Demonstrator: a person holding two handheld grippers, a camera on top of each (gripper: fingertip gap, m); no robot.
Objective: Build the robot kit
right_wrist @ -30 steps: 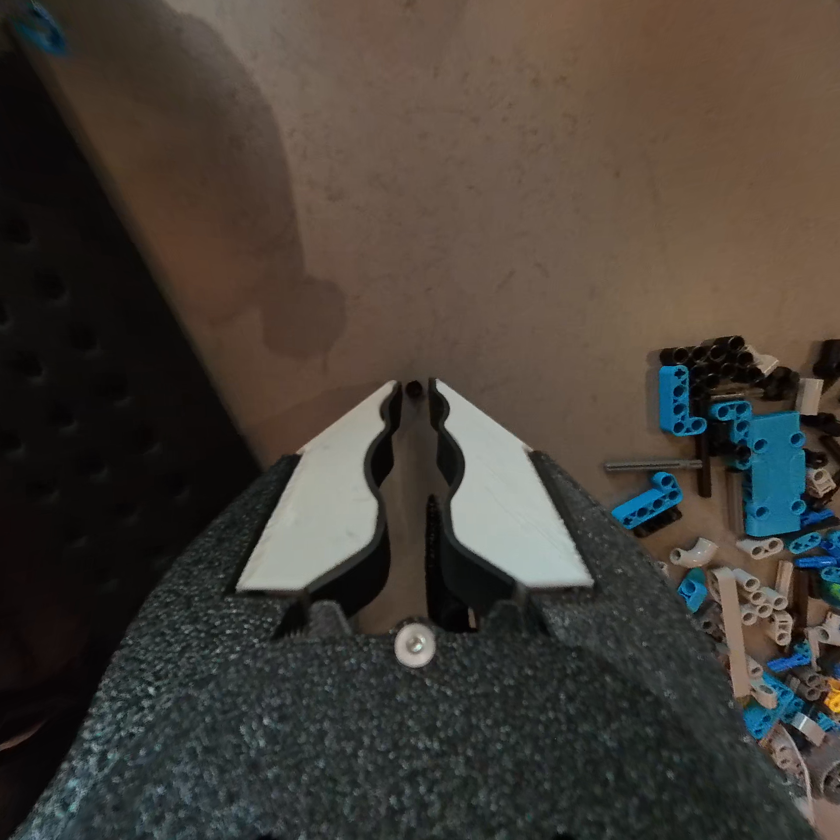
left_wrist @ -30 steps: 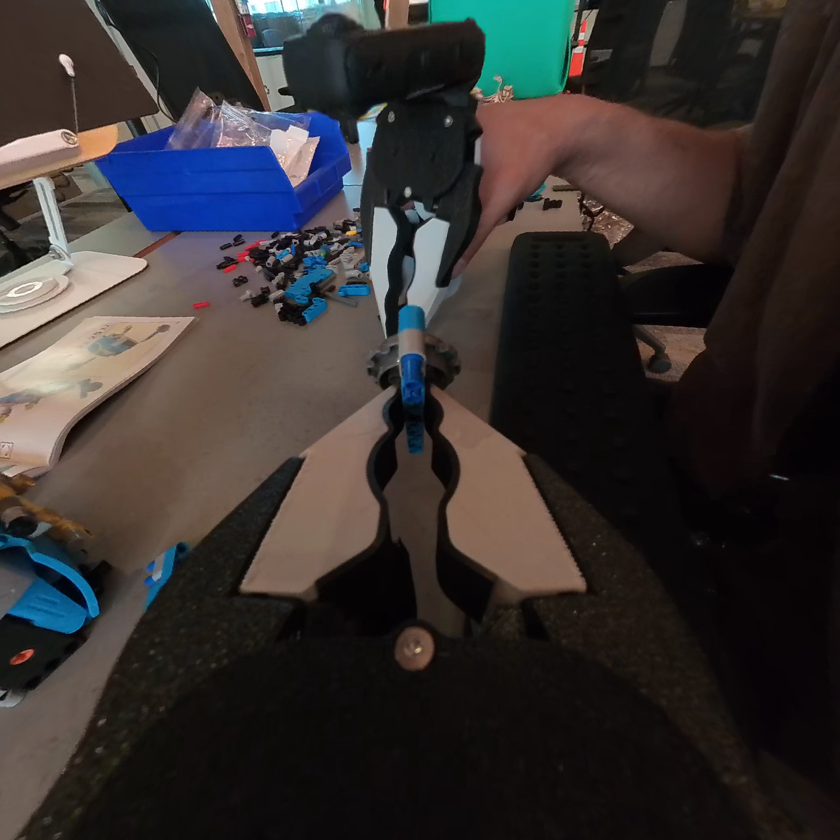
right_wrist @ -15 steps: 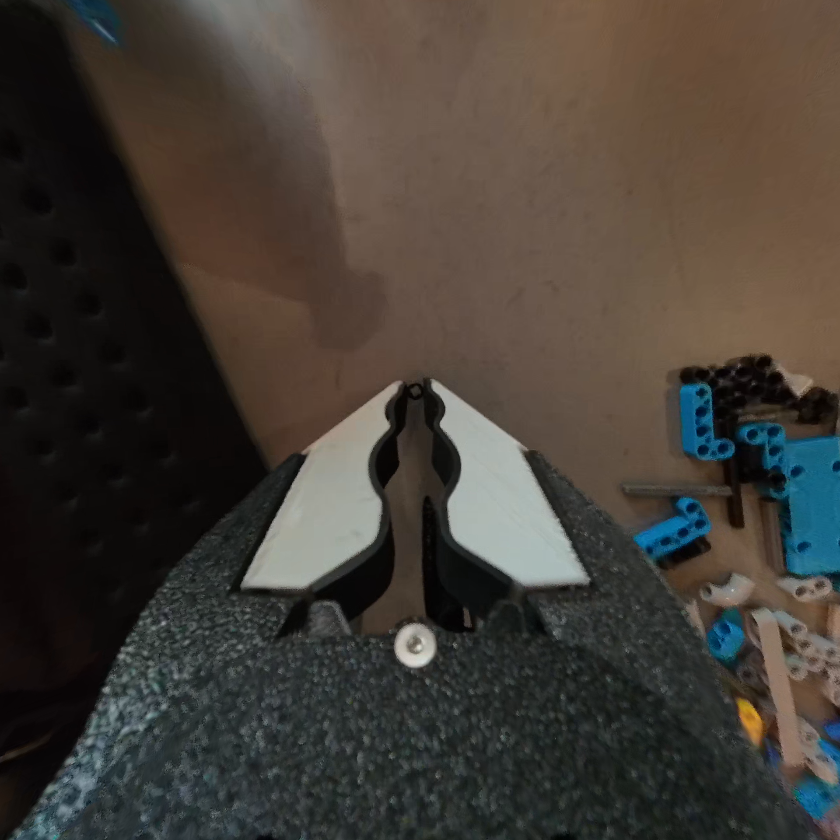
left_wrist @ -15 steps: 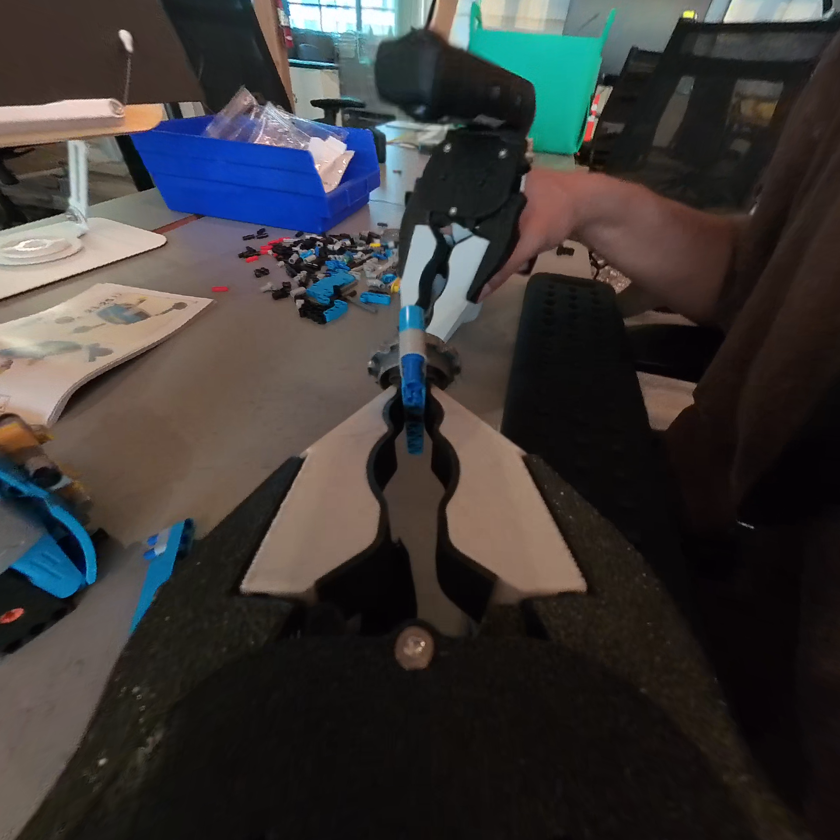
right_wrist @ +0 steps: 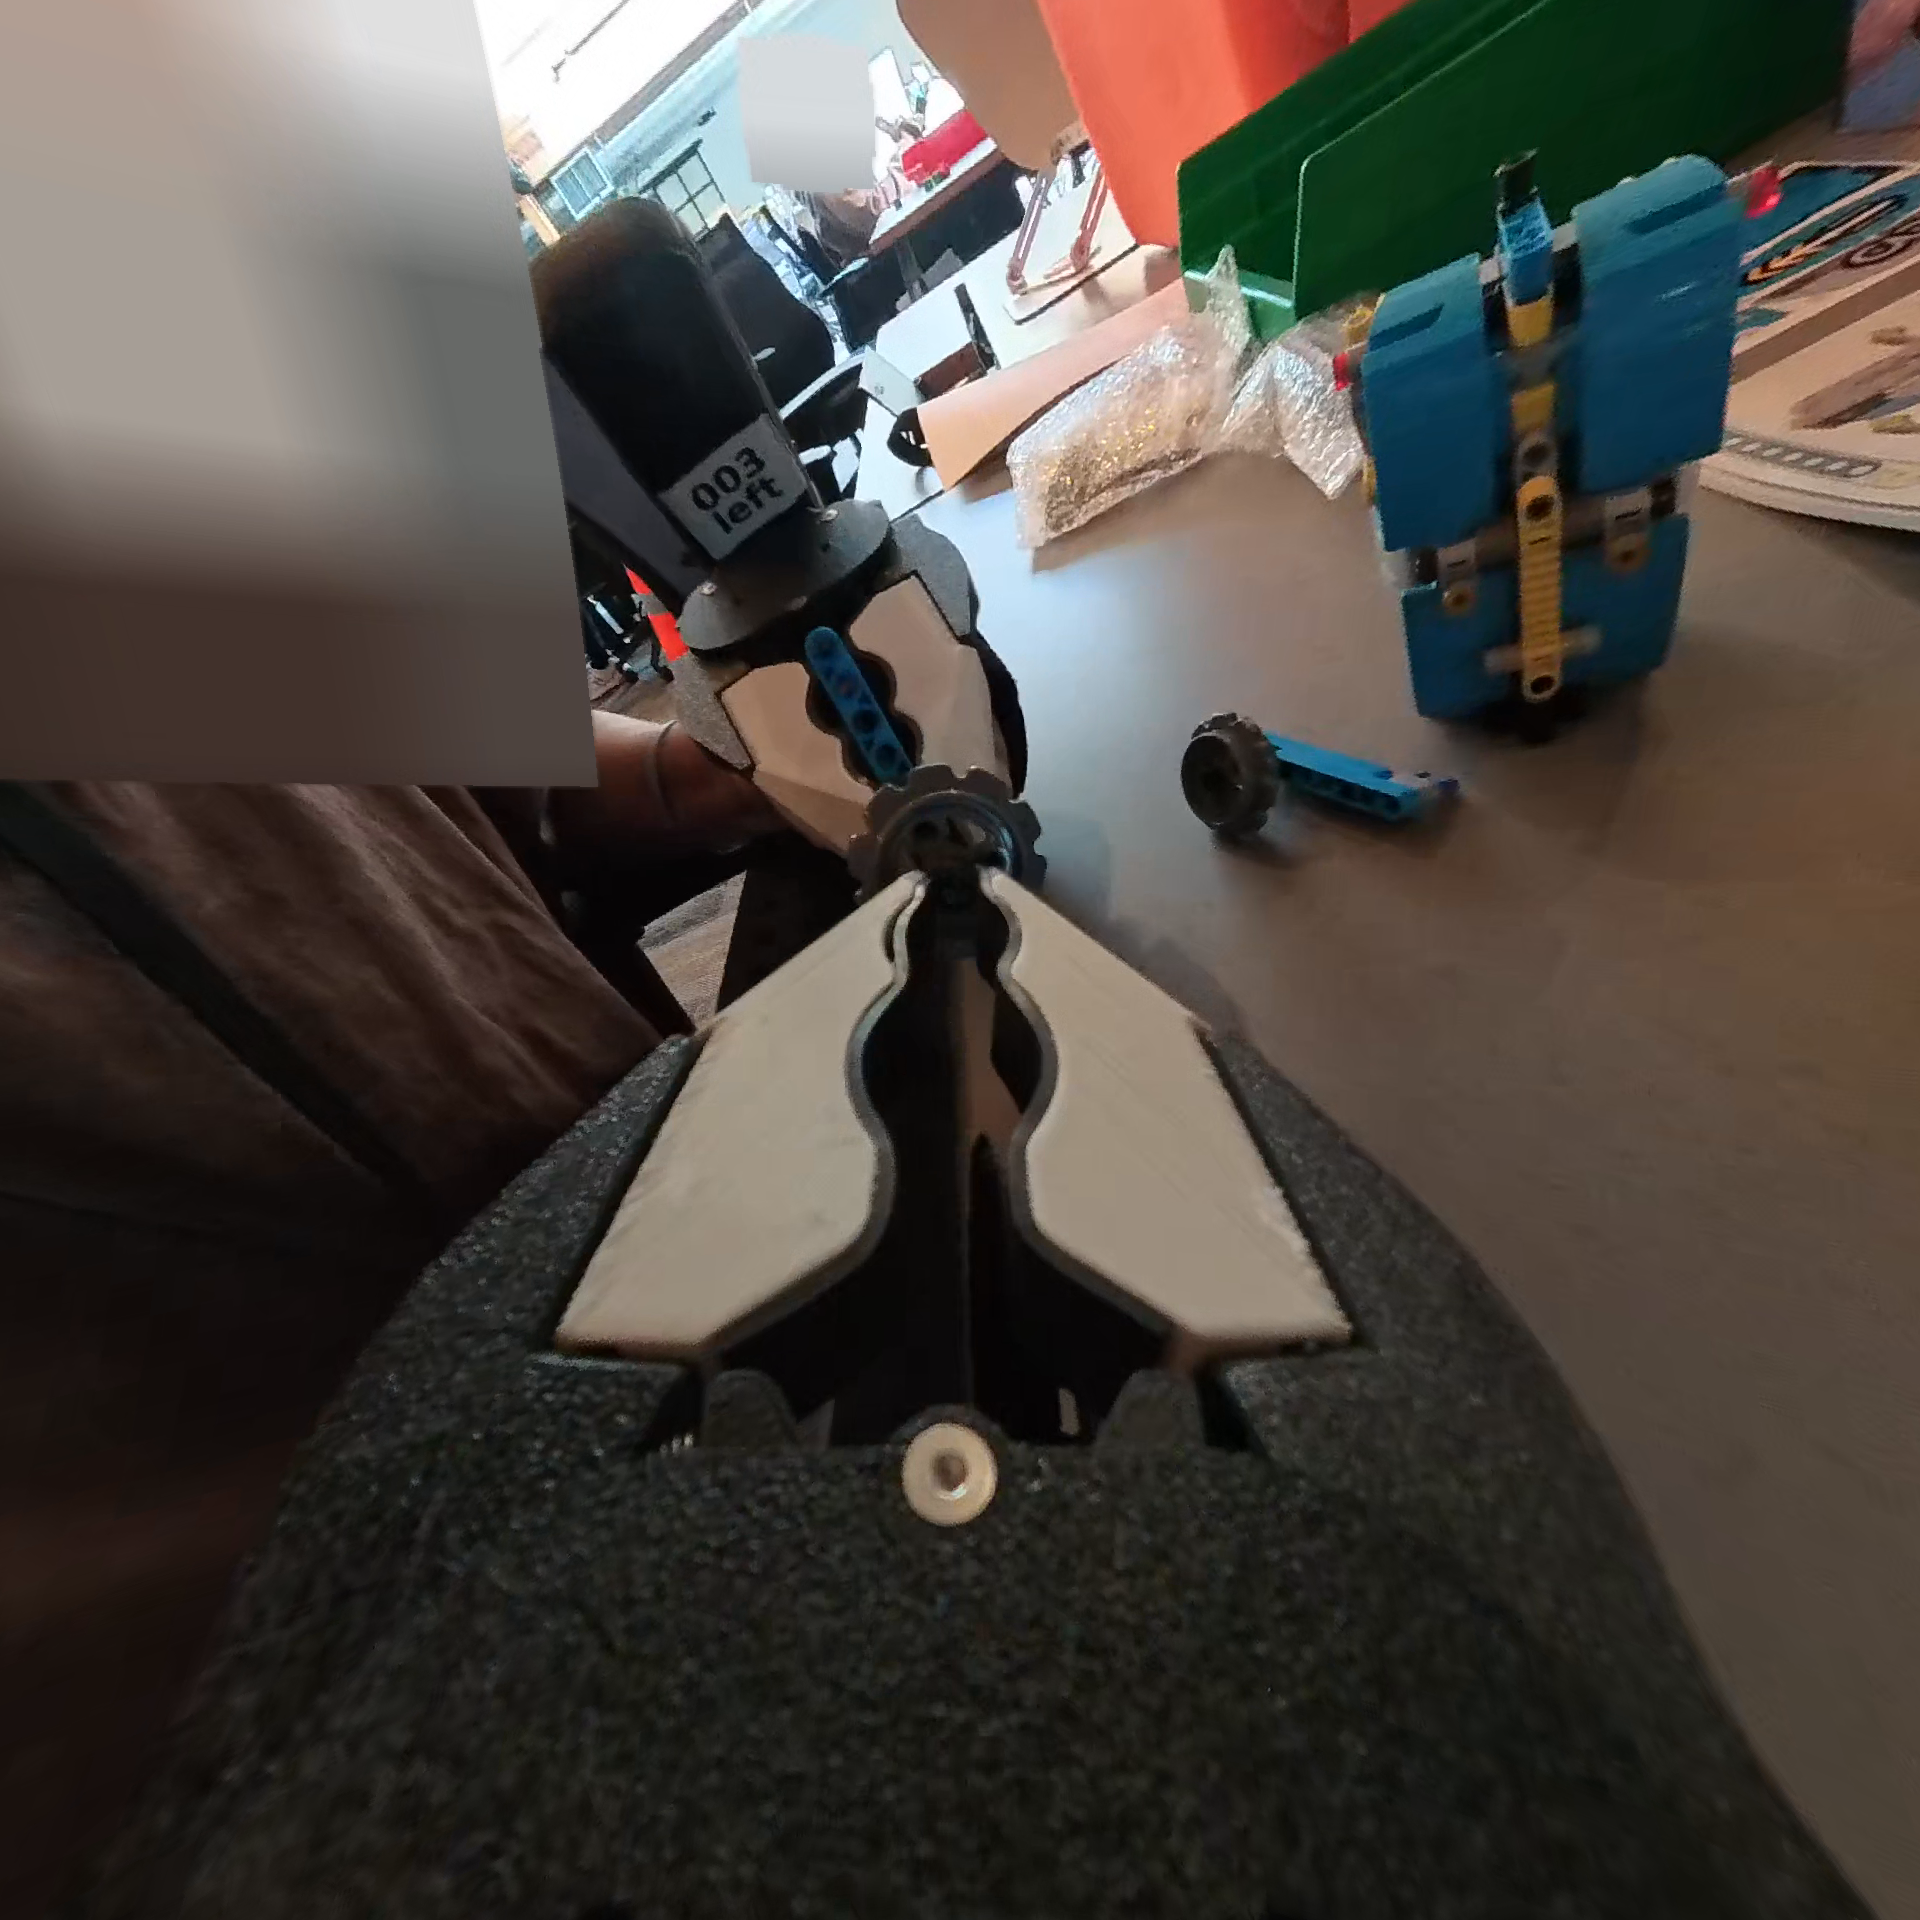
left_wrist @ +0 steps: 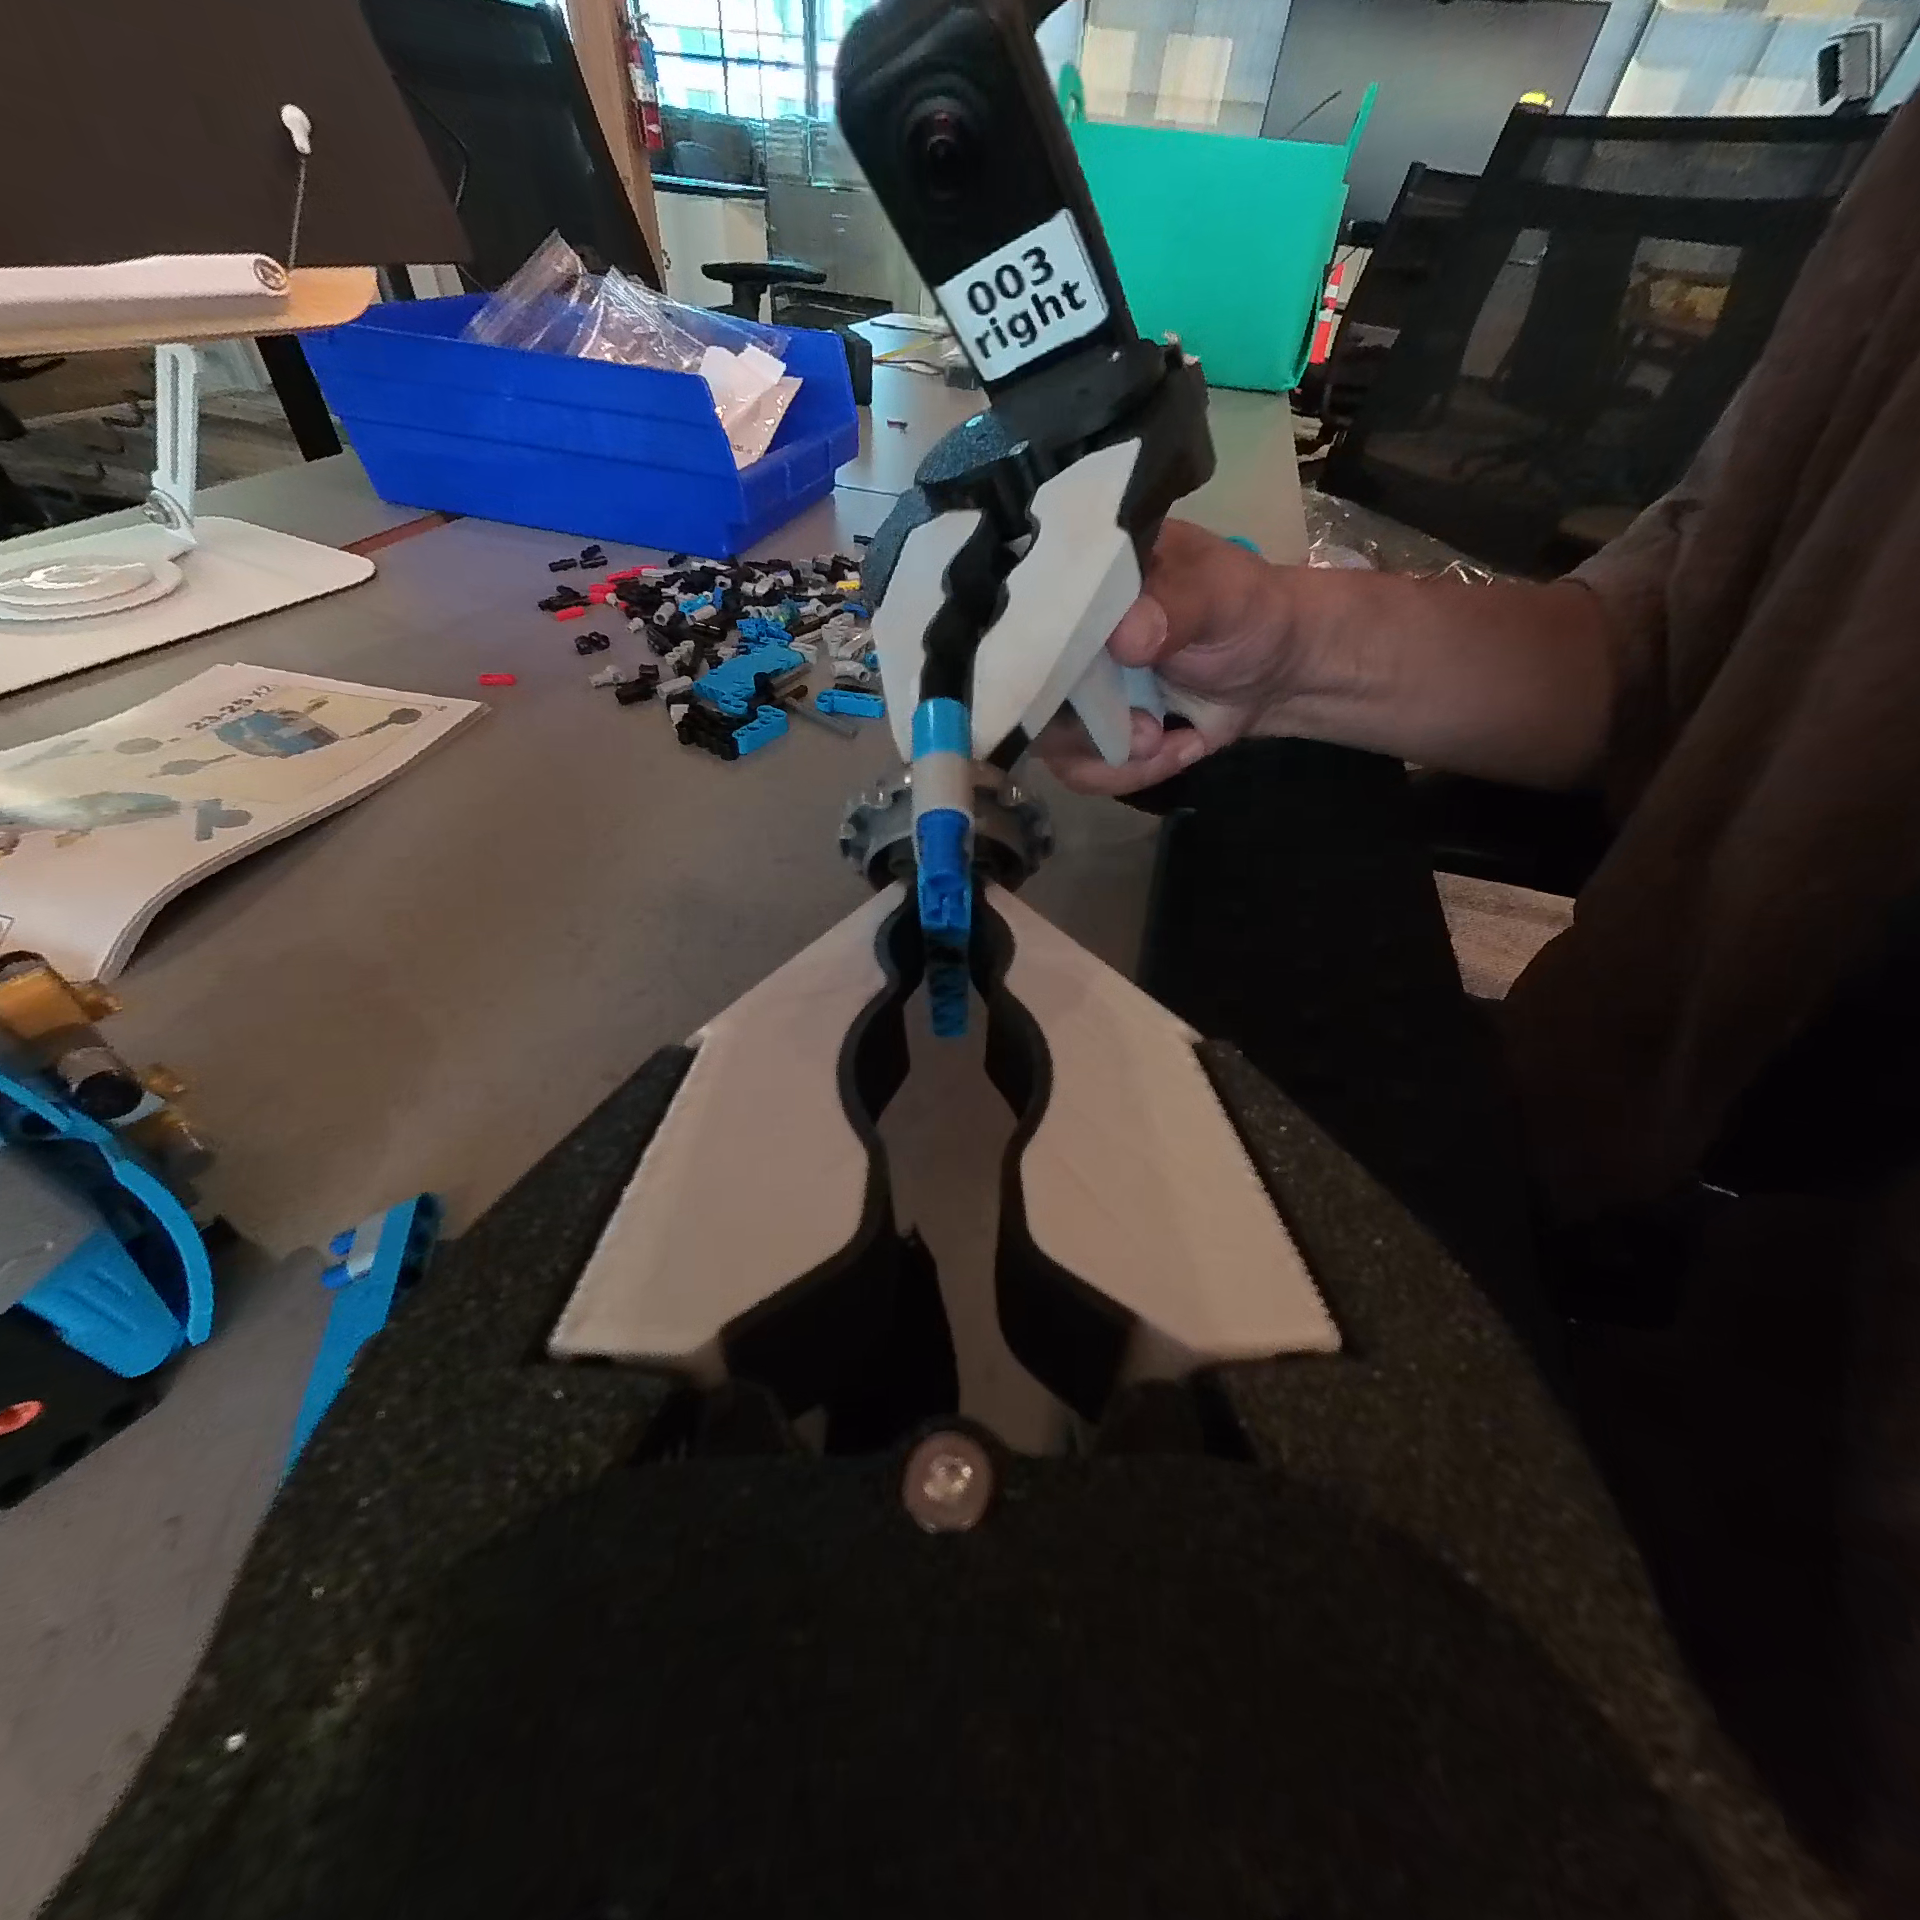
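In the left wrist view my left gripper (left_wrist: 940, 904) is shut on a blue beam (left_wrist: 948, 987) held above the table edge. The beam's far end carries a small grey wheel (left_wrist: 883, 821) and a blue and grey bush (left_wrist: 940, 769). My right gripper (left_wrist: 961, 717) comes down from above, tips at the top of that bush. In the right wrist view my right gripper (right_wrist: 951, 883) is shut, with a small black pin pinched at its tips, right at the hub of the wheel (right_wrist: 940, 831). The left gripper (right_wrist: 894, 779) and the beam (right_wrist: 852, 707) face it.
A pile of small pieces (left_wrist: 748, 644), a blue bin (left_wrist: 582, 436) and a booklet (left_wrist: 208, 758) lie on the grey table. A second wheel (right_wrist: 1231, 774) on a blue beam (right_wrist: 1361, 790), a blue model (right_wrist: 1527, 447), plastic bags (right_wrist: 1122, 436) and a green bin (right_wrist: 1455, 177) stand farther off. The blue model (right_wrist: 1527, 447) is about equally far from each gripper, around 15 cm.
My right gripper has lifted from pointing down at the table and turned to face the left gripper, bringing its tips to the wheel. The left gripper has kept its hold.
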